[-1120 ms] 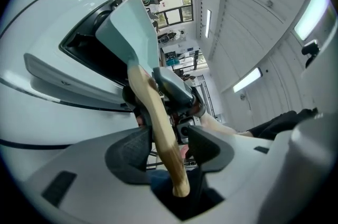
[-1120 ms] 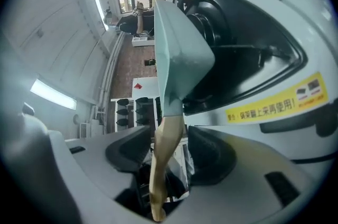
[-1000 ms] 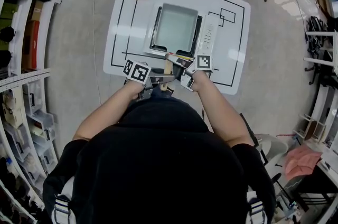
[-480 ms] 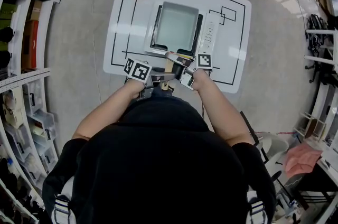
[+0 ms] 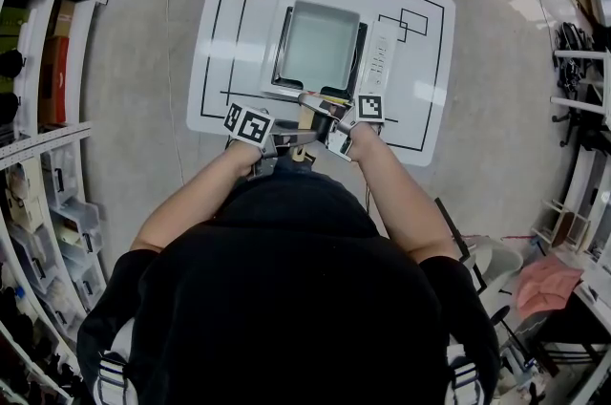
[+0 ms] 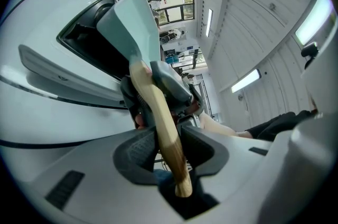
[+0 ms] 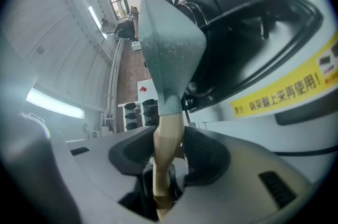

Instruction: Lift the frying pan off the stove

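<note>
Looks like the grab stage of the lift. Not off the burner yet: square frying pan (image 5: 323, 46) sitting flat on the stove (image 5: 381, 61), middle of the white table (image 5: 425, 50), wooden handle (image 6: 156, 106) poking back toward the person. Pinched from one side by the left gripper (image 6: 165, 148) and from the other by the right gripper (image 7: 168, 153). Jaws on both just now closing in to roughly half width, ribbed dark pads pressing the wood. Probably doubled up to keep a long, front-heavy pan from tipping. Smooth, rounded pale wood, so could roll in the grip. Matte grey-green pan body, shallow and boxy, tapering into a neck. Glossy black stove top in a white shell.
</note>
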